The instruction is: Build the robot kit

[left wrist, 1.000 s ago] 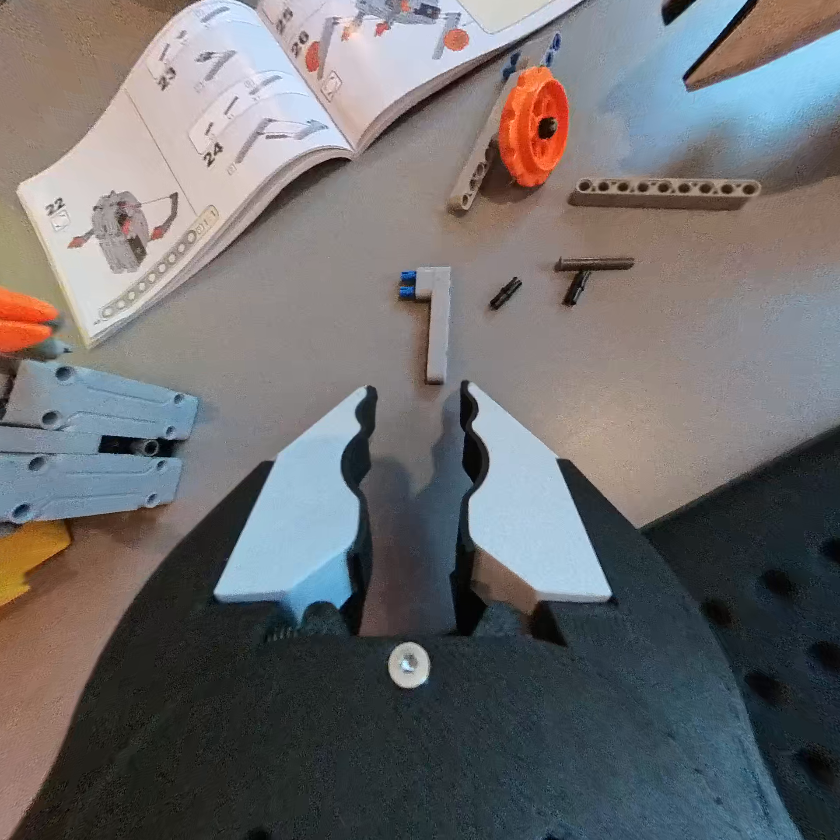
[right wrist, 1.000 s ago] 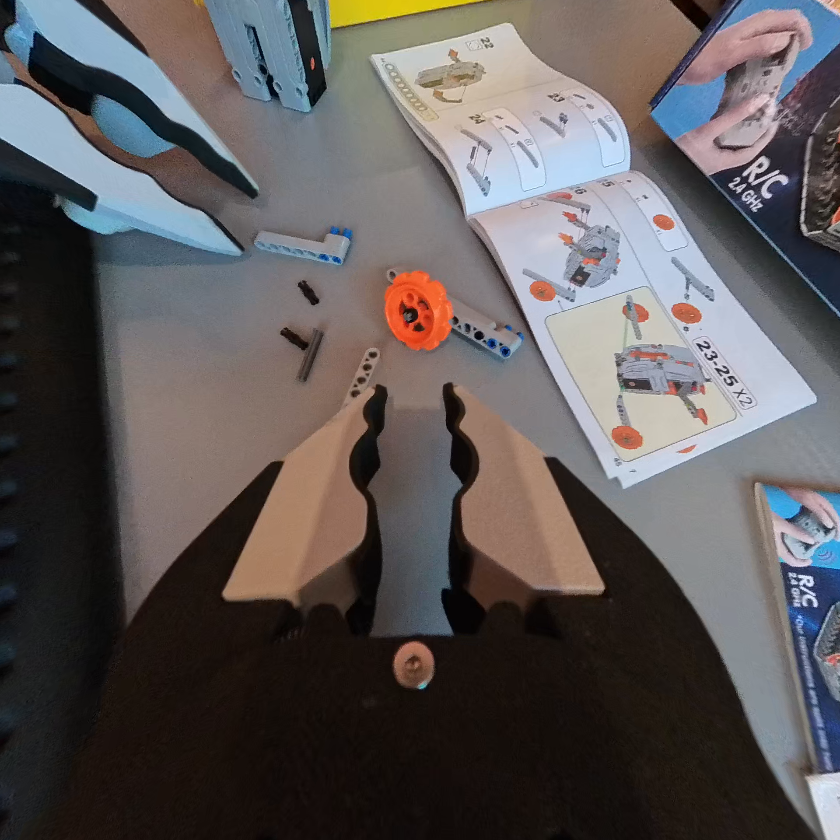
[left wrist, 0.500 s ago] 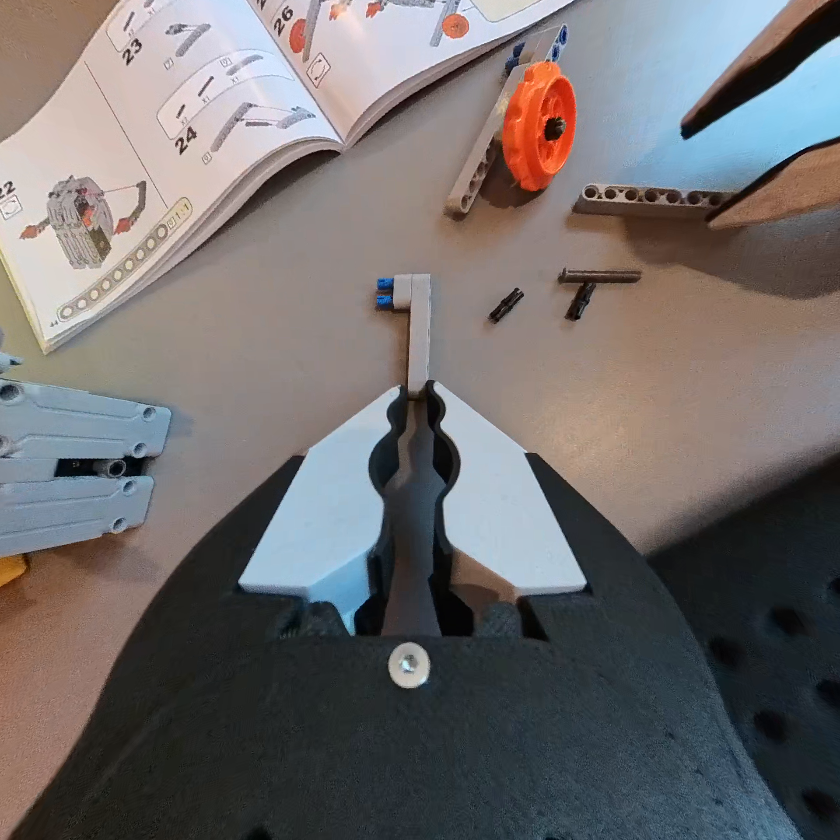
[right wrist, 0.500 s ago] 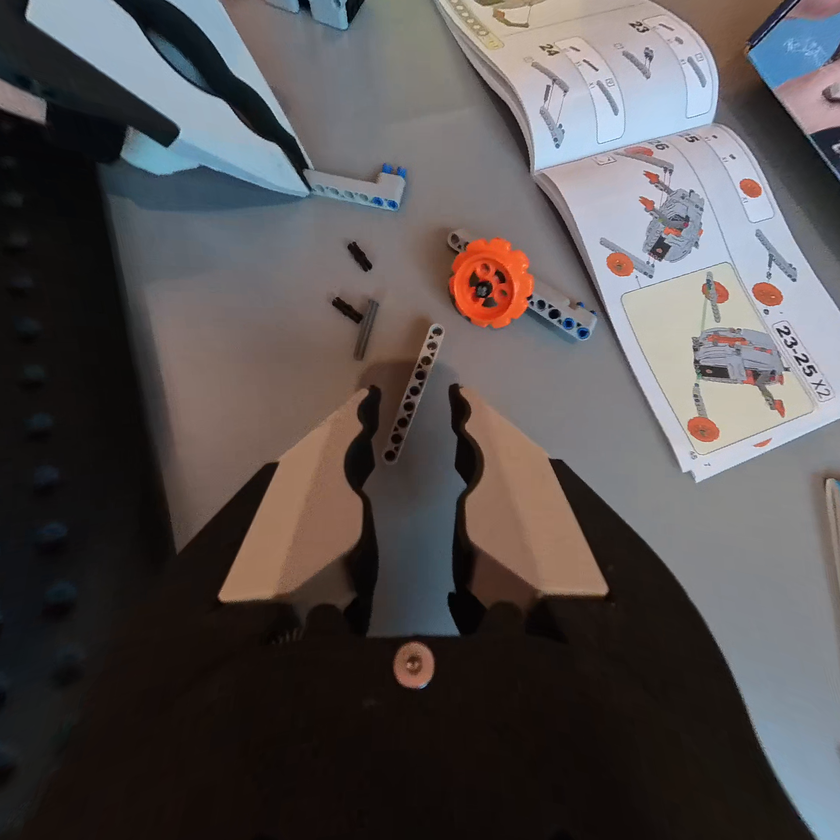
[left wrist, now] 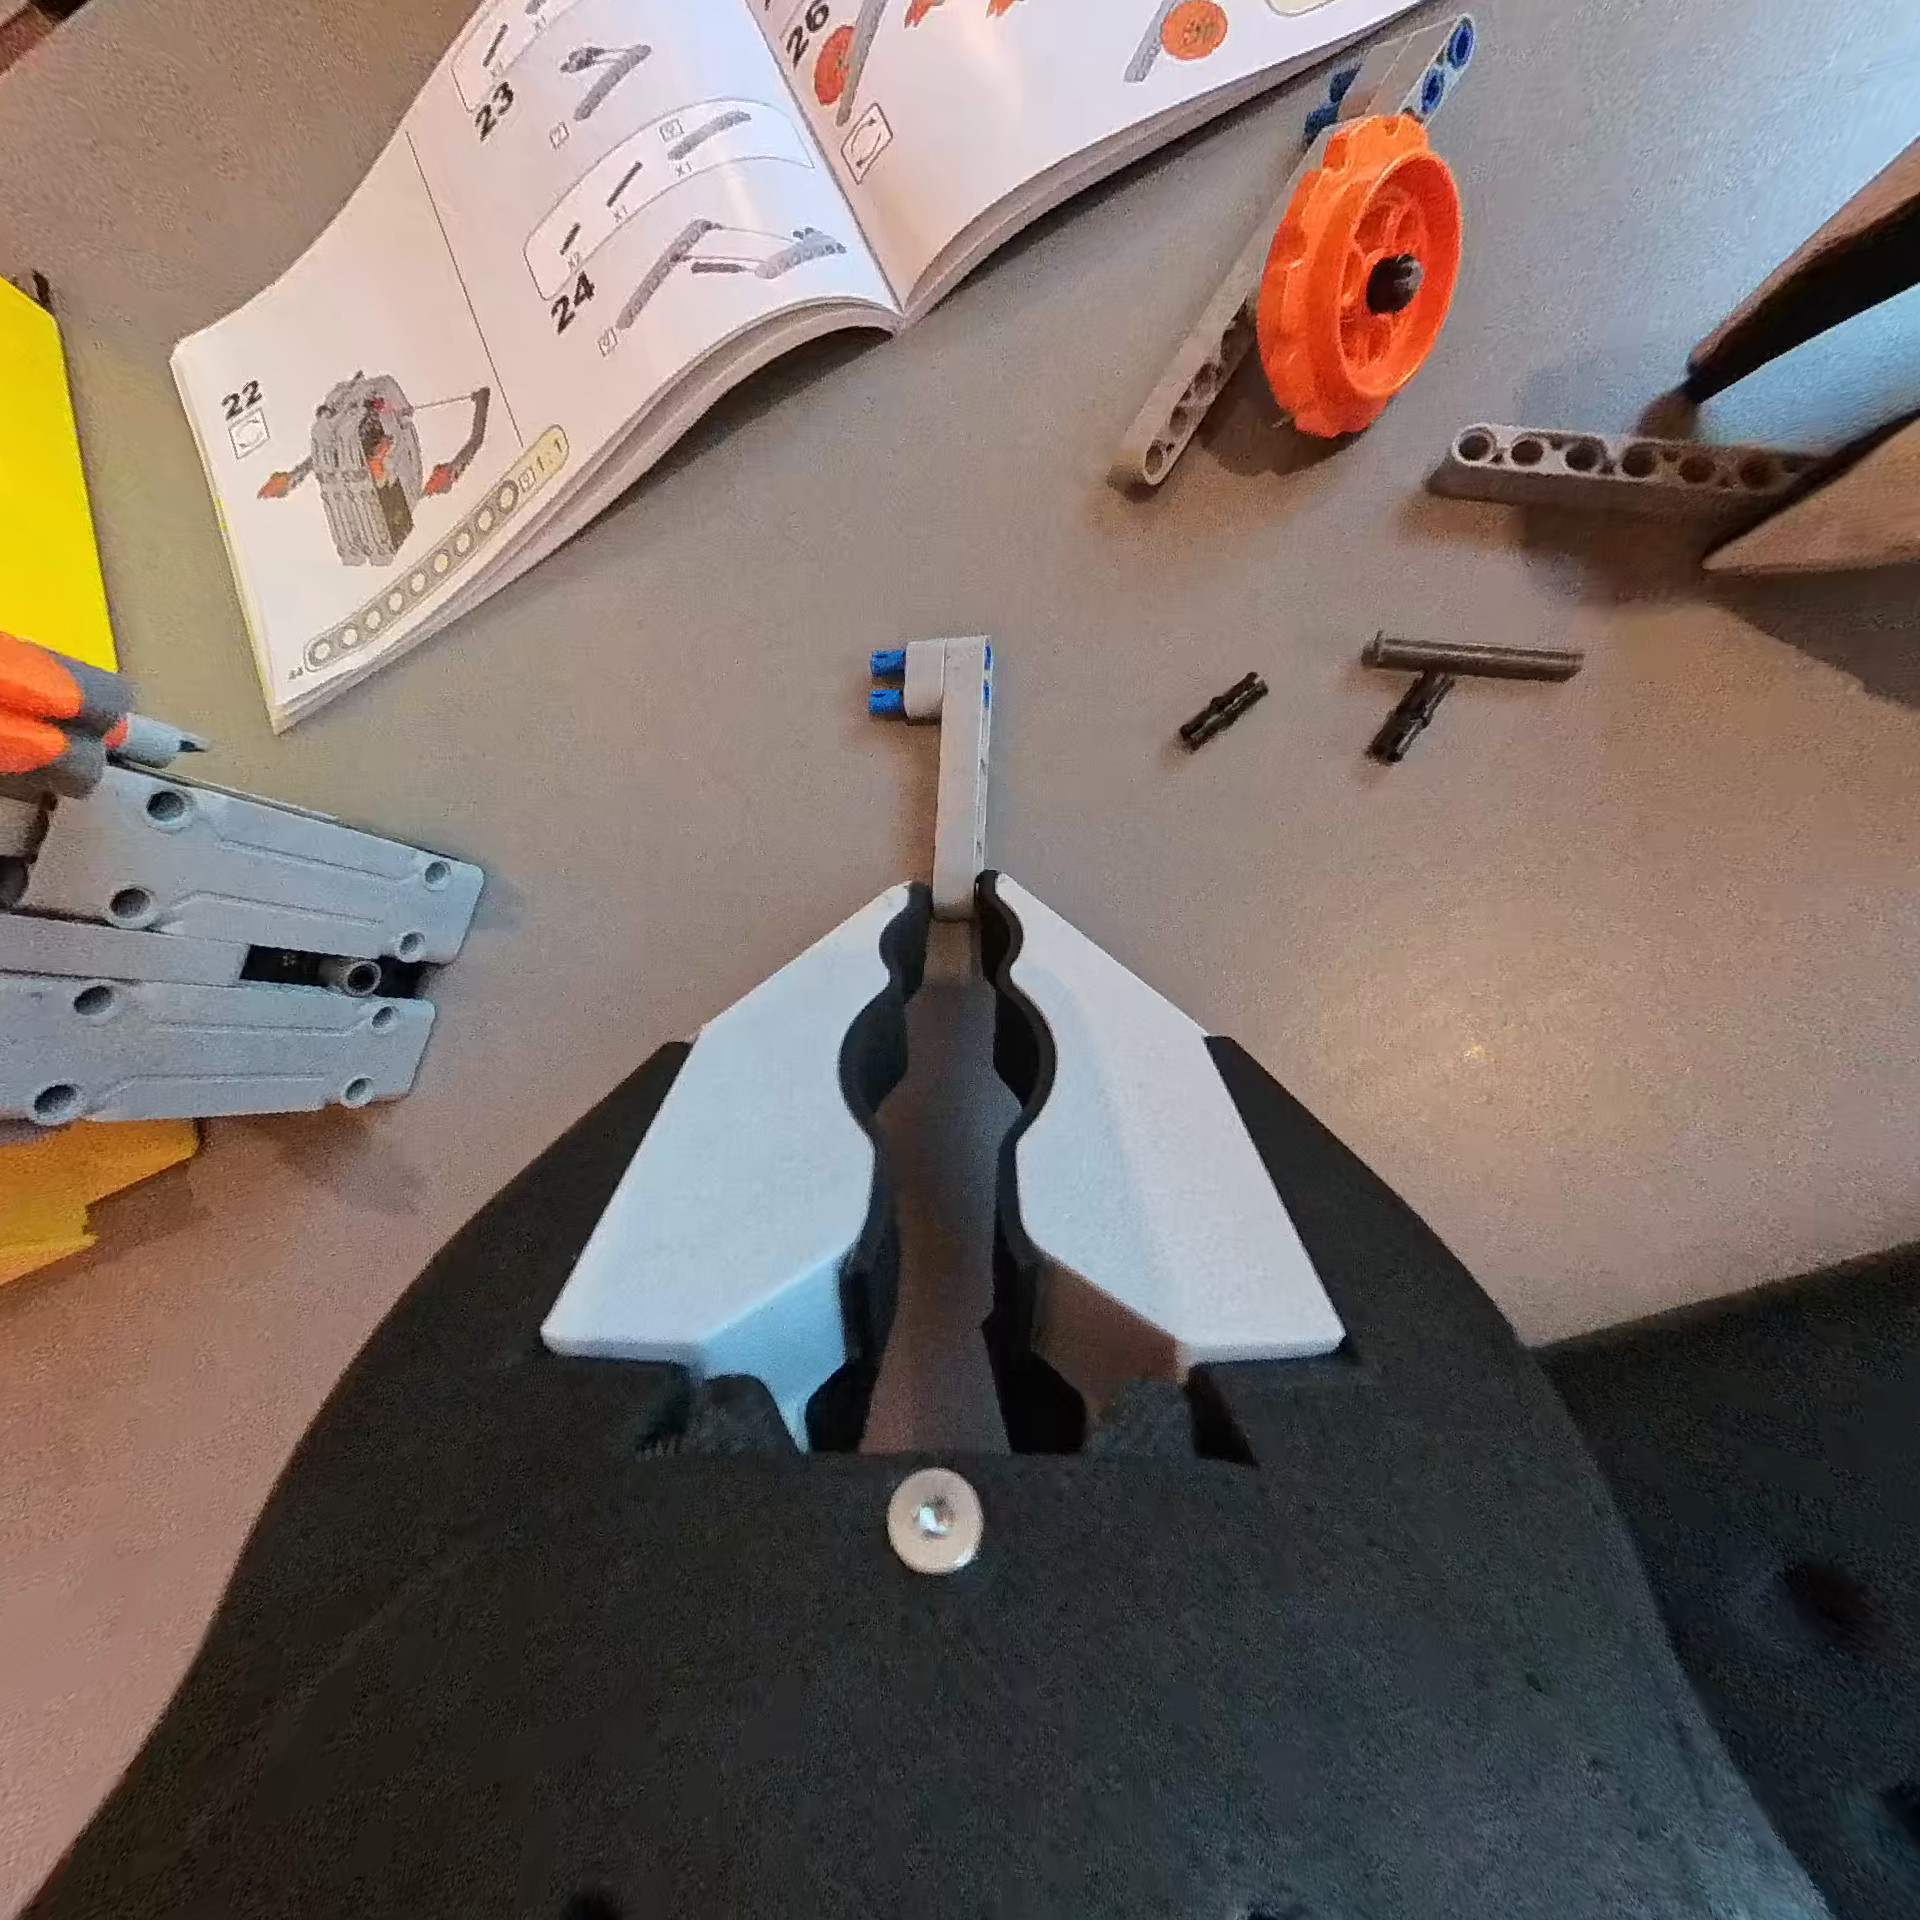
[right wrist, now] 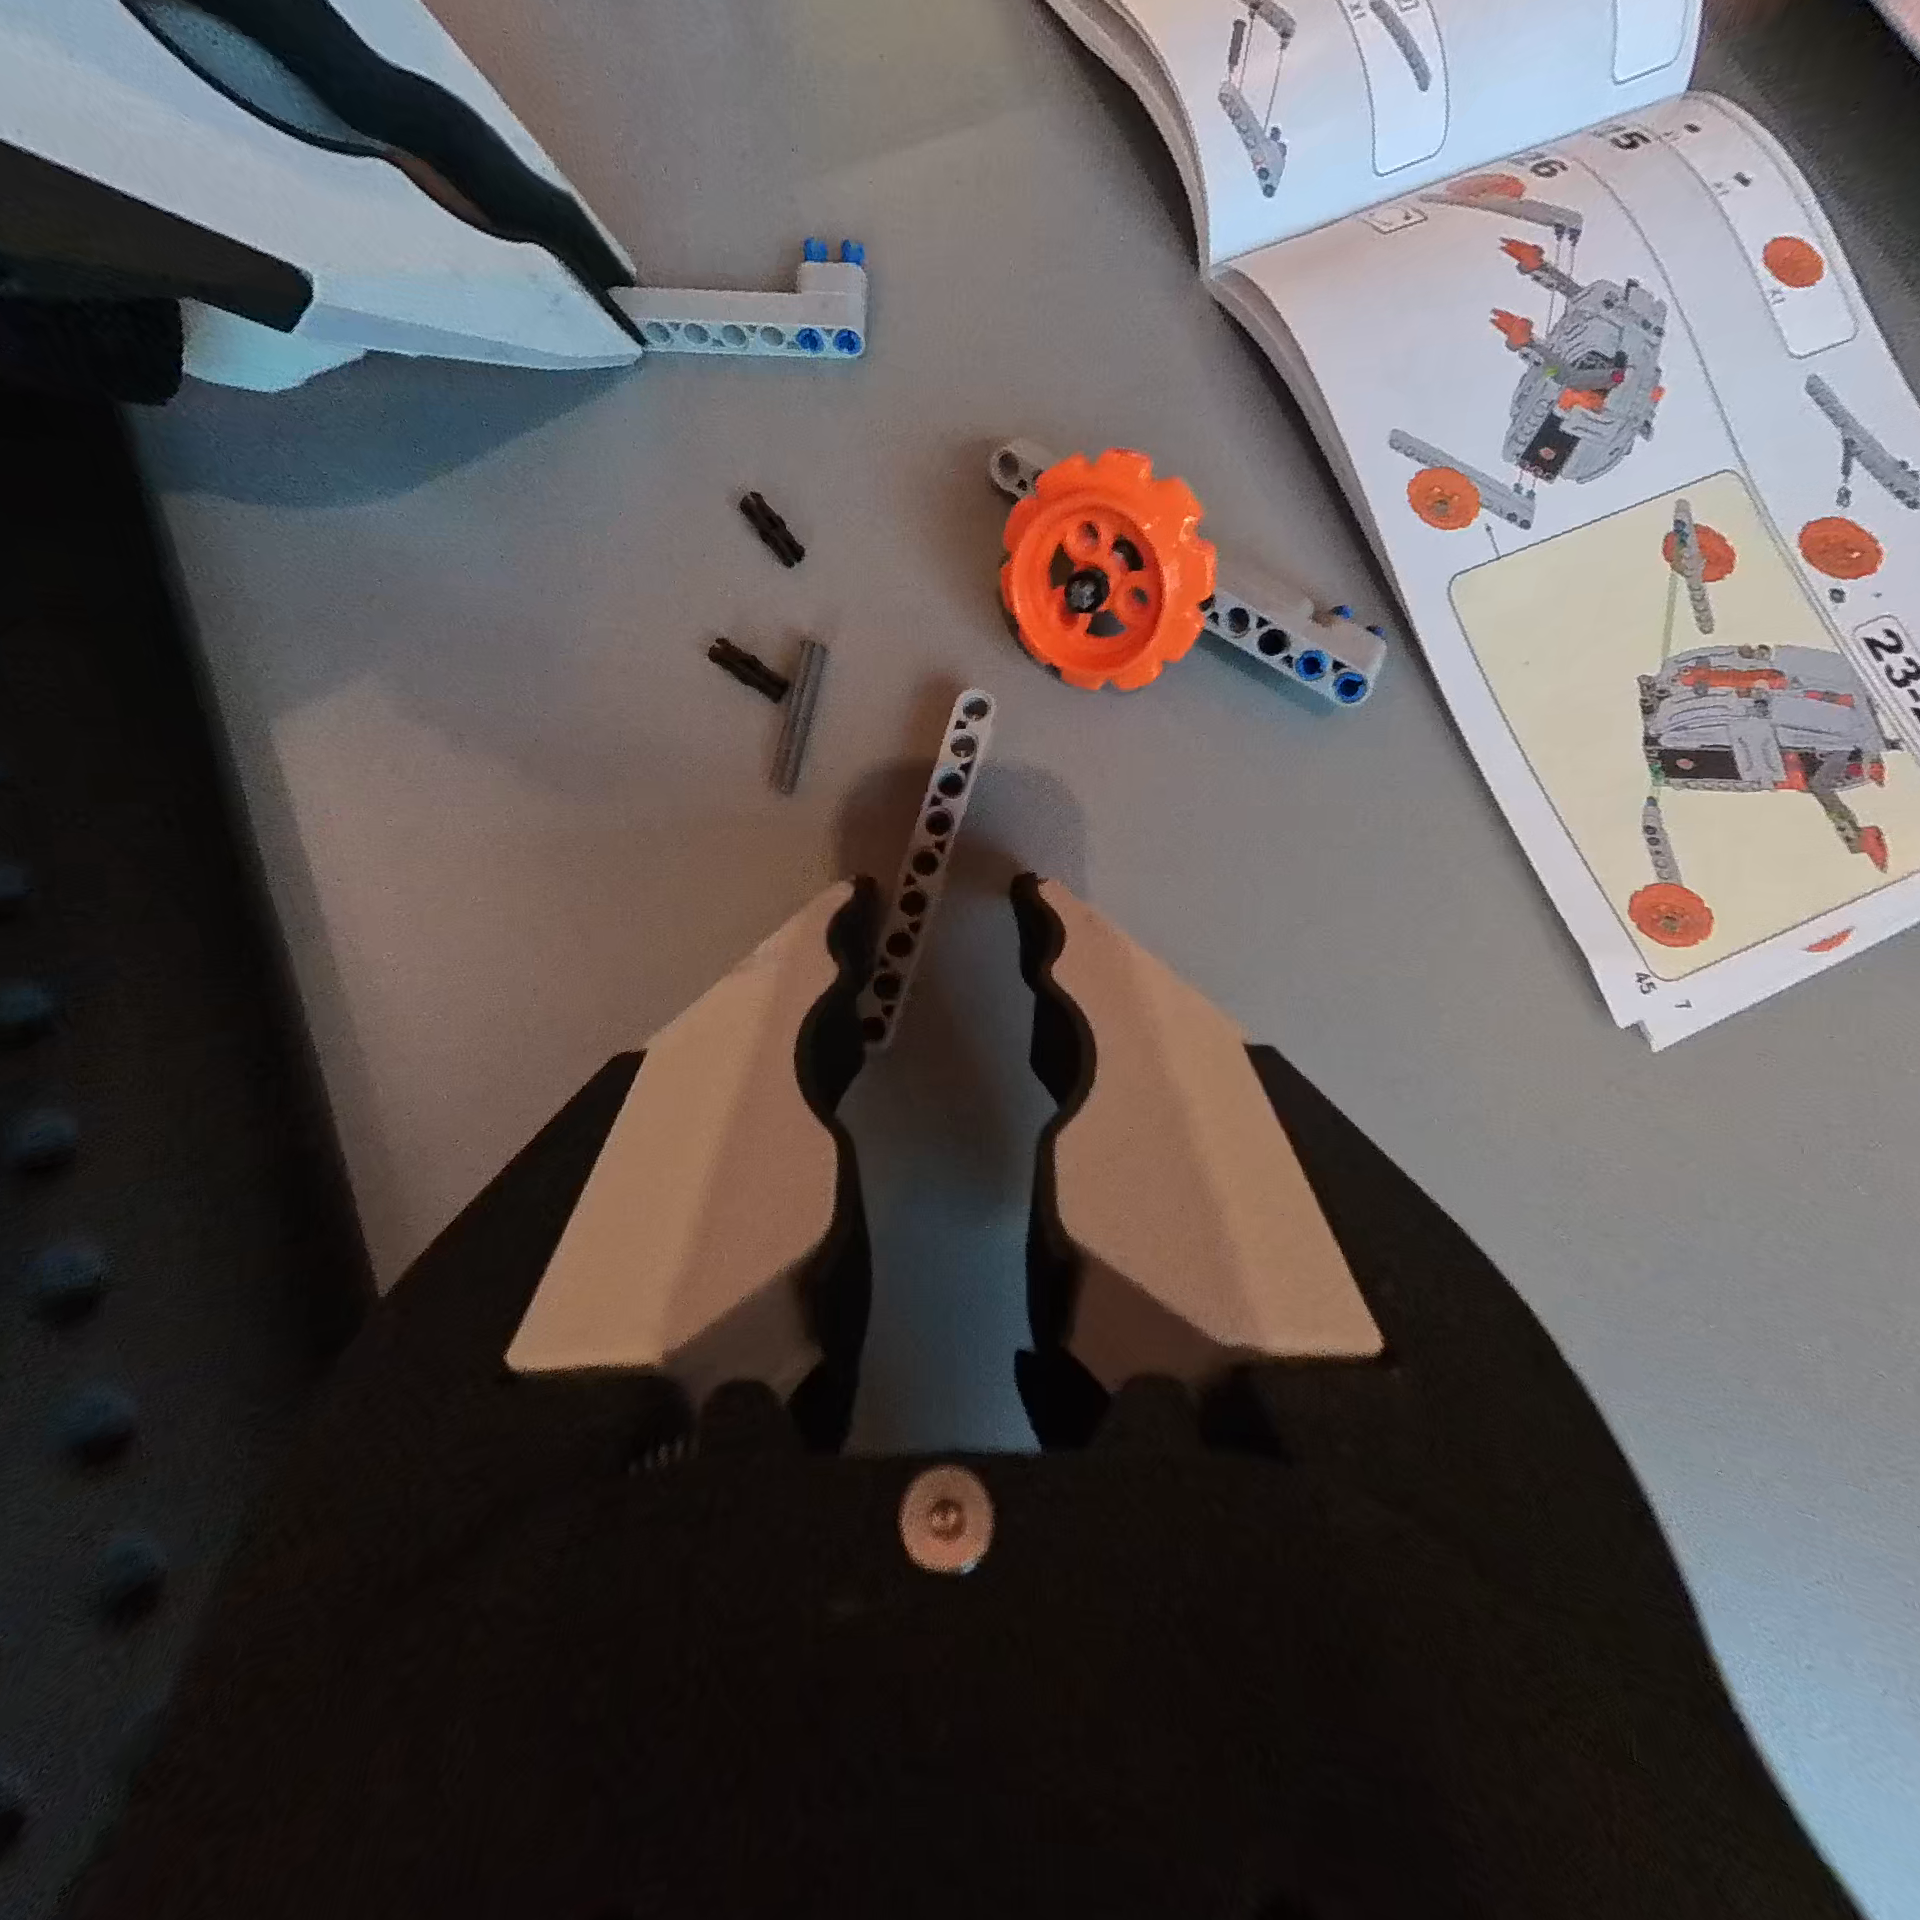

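My left gripper [left wrist: 954, 896] is shut on the near end of a light grey L-shaped beam [left wrist: 961, 764] with blue pins; the beam also shows in the right wrist view [right wrist: 753, 324], held by the white left gripper [right wrist: 613, 307]. My right gripper [right wrist: 935, 883] is open around a long grey beam with holes [right wrist: 930, 852], which lies between the fingers and touches the left one. That long beam also shows in the left wrist view [left wrist: 1600, 480], with the right gripper's tan fingers [left wrist: 1829, 499] over its end.
An orange wheel on a grey beam [right wrist: 1107, 569] [left wrist: 1356, 272], two black pins [right wrist: 771, 527] and a dark axle [right wrist: 798, 712] lie on the grey table. An open instruction booklet [left wrist: 582, 260] [right wrist: 1621, 499] lies behind. A grey model assembly [left wrist: 208, 956] sits left. The dark axle [right wrist: 798, 712] lies some 4 centimetres from my right tips, 9 centimetres from my left tips. Seen from the left wrist view [left wrist: 1470, 651] as well.
My left gripper moved forward and closed on the L-shaped beam. My right gripper advanced, still open, until the long holed beam lay between its fingers.
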{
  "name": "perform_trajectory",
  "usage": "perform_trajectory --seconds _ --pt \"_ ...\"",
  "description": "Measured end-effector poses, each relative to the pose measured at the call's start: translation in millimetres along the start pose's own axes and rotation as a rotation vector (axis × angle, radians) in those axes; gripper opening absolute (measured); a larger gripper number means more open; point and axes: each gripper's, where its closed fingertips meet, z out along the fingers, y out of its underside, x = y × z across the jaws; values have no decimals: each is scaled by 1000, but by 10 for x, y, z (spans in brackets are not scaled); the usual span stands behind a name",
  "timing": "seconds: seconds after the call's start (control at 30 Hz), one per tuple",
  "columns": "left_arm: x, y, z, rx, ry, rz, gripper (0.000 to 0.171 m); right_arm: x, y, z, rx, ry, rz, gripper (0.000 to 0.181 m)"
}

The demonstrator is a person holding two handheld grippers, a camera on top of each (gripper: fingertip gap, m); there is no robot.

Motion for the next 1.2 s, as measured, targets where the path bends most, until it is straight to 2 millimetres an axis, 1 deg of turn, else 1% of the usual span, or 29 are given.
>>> perform_trajectory --seconds 0.03,0.07,0.1,0.23,0.33,0.47,0.8,0.93,1.0,1.07,1.13,1.2 --pt "-5 -2 1 -1 -1 -2 9 12 4 -4 -5 3 -3 23" --pt "-6 -3 1 -1 0 -2 9 21 15 -14 -15 7 -17 11" --pt "-6 -4 1 -2 0 0 9 28 29 -23 -25 12 -38 7" --pt "-21 -1 -4 -3 -9 0 12 49 47 -54 -39 22 -95 6" --pt "-36 9 -21 -2 -10 -13 18 95 -10 -88 -2 38 -134 6" --pt "-45 33 -43 -1 -6 -23 22 152 -66 -143 32 57 -139 6" --pt "-31 31 -50 -3 2 -23 26 279 -20 -166 8 111 -165 6" --pt "5 11 -65 -3 23 -30 32 316 0 -177 -1 123 -170 6" --pt "58 -17 -95 -1 54 -50 40 328 24 -173 -11 122 -171 6" --pt "111 -88 -158 18 86 -67 50 345 50 -169 -22 120 -172 6" --pt "167 -217 -243 68 124 -81 55 355 68 -163 -23 110 -162 6" --pt "261 -383 -307 131 188 -78 54 360 74 -159 -17 93 -143 6"
